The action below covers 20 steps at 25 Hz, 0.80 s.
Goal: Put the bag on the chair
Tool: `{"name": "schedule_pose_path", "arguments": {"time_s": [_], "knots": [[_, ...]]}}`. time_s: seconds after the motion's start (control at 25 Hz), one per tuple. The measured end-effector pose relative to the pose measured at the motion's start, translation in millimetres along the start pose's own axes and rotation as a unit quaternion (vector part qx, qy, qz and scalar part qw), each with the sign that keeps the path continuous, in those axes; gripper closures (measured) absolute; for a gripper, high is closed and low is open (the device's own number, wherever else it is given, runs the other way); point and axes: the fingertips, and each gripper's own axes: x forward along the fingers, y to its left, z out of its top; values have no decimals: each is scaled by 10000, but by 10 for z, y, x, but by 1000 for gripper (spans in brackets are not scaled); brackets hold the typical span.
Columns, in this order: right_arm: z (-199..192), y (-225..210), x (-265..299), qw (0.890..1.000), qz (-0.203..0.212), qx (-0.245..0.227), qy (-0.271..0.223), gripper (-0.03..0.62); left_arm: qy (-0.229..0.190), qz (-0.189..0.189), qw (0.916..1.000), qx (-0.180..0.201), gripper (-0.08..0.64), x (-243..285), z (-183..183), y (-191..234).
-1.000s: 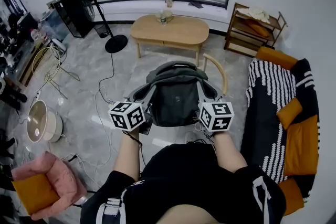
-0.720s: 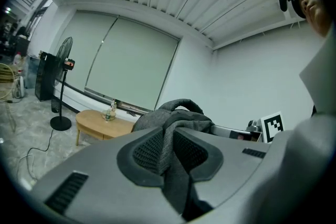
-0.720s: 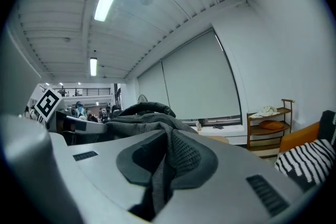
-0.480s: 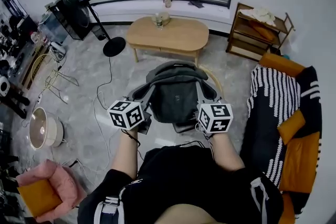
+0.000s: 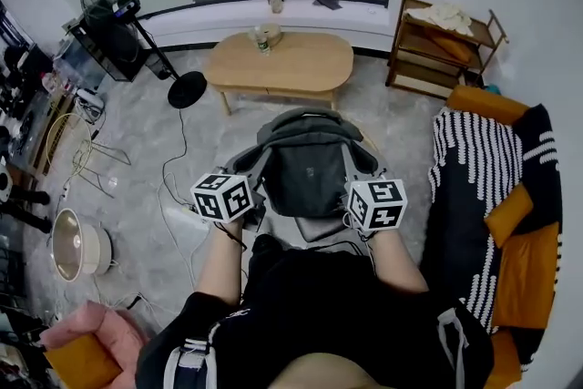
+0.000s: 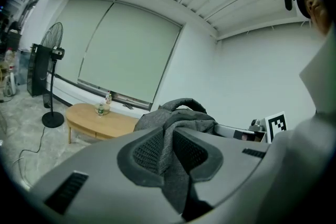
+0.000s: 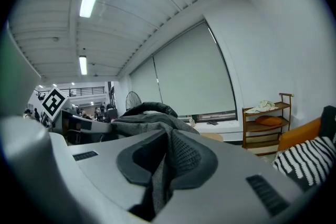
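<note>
With left tongs (image 6: 168,152) and right tongs (image 7: 165,157) each clamped on the bag's (image 5: 308,168) fabric over the chair (image 5: 372,139), setting down and release seem left.

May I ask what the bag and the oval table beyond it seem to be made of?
The bag looks like matte grey woven fabric: a heathered weave and soft folds show in the gripper views. The oval table seems light wood or veneer, smooth and pale tan; which cannot be told.

floor (image 5: 137,127): fan (image 5: 186,89) | coffee table (image 5: 296,68): bottle (image 5: 261,39)
</note>
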Motion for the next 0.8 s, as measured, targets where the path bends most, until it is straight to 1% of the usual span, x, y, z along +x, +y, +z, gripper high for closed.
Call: {"name": "schedule_pose_path", "arguments": {"time_s": [0.12,0.24,0.44,0.6,0.8], "knots": [[-64,-97,246,9996,-249,16,97,541,126,-220,9997,56,485,277,46,223],[-124,-167,526,9985,-507,100,180,541,280,-533,9981,120,486,565,118,487],[-90,-217,1030,9941,-1048,232,177,543,594,-1183,9910,216,488,1054,334,954],[-107,-311,1300,9865,-1578,404,172,543,809,-1711,9809,440,488,1423,481,1179],[-196,-413,1505,9714,-2275,652,173,543,1087,-2320,9635,771,488,1854,593,1331]]}}
